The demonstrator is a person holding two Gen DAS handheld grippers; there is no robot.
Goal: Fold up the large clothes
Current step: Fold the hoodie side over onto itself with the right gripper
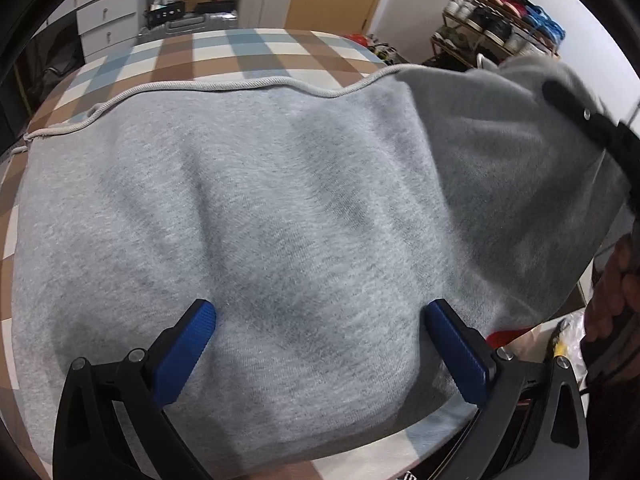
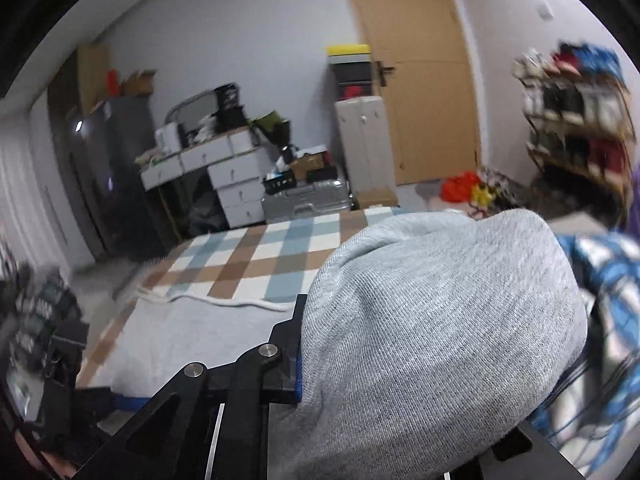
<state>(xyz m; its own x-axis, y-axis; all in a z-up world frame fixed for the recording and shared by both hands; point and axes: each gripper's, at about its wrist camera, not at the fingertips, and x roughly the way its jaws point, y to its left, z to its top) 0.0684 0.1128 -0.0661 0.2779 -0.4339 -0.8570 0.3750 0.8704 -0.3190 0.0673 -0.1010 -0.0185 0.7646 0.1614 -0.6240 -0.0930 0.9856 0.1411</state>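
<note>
A large grey sweatshirt lies spread on the checked bed cover, with a pale cord along its far edge. My left gripper hovers open over the near part of the garment, its blue pads wide apart and nothing pinched between them. At the upper right, my right gripper holds the garment's right side lifted off the bed. In the right wrist view that lifted fold drapes over the gripper and hides its fingertips. Only the black left finger shows.
A shoe rack stands past the bed on the right. White drawers, a silver suitcase and a wooden door lie beyond the far end. A blue patterned cloth lies to the right. A person's hand shows at the right edge.
</note>
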